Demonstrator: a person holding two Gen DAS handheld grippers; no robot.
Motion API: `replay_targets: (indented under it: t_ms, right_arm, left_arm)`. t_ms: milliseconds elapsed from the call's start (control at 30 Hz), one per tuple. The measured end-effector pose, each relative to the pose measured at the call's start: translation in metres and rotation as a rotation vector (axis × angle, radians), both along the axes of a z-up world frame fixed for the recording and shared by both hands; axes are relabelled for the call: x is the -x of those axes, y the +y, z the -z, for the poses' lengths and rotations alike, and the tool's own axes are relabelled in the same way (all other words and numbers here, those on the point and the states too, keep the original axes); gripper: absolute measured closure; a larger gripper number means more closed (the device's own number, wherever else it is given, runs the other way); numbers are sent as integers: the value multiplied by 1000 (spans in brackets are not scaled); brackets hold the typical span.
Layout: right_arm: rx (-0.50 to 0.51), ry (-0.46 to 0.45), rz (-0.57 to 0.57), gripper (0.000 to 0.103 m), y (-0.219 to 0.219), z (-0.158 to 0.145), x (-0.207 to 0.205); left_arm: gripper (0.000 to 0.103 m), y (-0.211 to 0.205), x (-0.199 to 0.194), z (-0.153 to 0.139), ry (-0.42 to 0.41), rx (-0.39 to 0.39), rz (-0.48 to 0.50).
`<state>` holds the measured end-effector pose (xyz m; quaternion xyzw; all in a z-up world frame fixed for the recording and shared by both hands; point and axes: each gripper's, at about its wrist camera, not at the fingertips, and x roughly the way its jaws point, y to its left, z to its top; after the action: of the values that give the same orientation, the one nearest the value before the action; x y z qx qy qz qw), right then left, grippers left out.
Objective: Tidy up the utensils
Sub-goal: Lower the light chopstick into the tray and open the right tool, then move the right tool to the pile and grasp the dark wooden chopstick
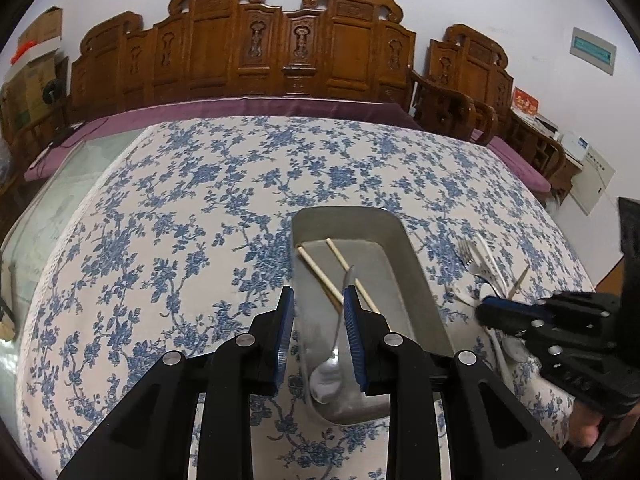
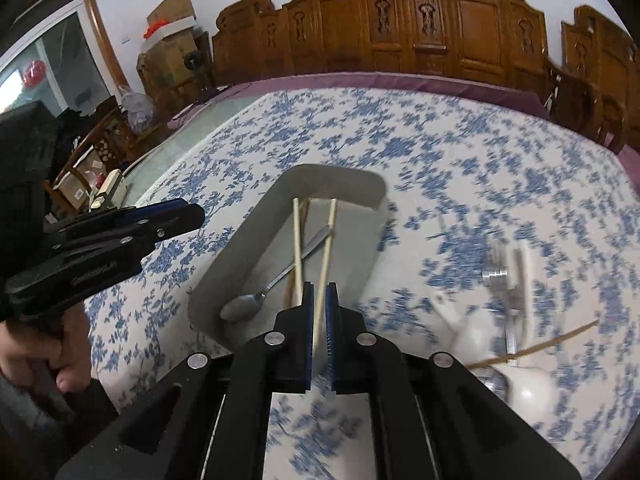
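Observation:
A metal tray [image 1: 406,248] [image 2: 240,248] sits on the blue-flowered tablecloth. In it lie two pale chopsticks [image 1: 316,268] [image 2: 296,232] and a metal spoon [image 1: 326,376] [image 2: 246,306] whose handle rests across them. My left gripper [image 1: 319,304] [image 2: 192,210] hovers over the tray's near left part, open, gripping nothing. My right gripper [image 2: 320,292] [image 1: 486,308] is shut, pointing at the tray from its right. One tray chopstick shows through the slit between its pads. Right of the tray is a loose pile: a fork [image 1: 468,252], white spoons [image 1: 490,256] [image 2: 532,388] and a brown chopstick [image 2: 552,342].
A carved wooden bench [image 1: 256,60] with a purple cushion runs along the table's far side. A glass-topped surface [image 1: 60,200] adjoins the table on the left. A person's hand [image 2: 48,356] holds the left gripper. Cardboard boxes [image 2: 172,12] stand in the corner.

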<state>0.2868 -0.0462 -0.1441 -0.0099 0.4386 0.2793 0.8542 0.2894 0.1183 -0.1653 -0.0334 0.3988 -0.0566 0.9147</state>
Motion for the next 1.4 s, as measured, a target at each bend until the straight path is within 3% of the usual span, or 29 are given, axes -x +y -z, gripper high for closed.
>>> replay_targets:
  t_ms: [200,333,700,800,1400]
  right_arm:
    - [20,-44,33,95,-47,-14,18]
    - [61,-62,69,95,-80,-14,27]
    - [140,-31,149,94,-130,14,28]
    - [138,-13,186,81,-139,23,21]
    - [81,215,453,80,-164,80,-58]
  left_arm:
    - [78,-14,4,0,-2,0,26]
    - [69,-30,7,1,-2,-3,60]
    - [61,-74,20,4,-1,2,140]
    - [60,-86,23,7,3,5,163]
    - [60,-123,29,21,23,-7,217]
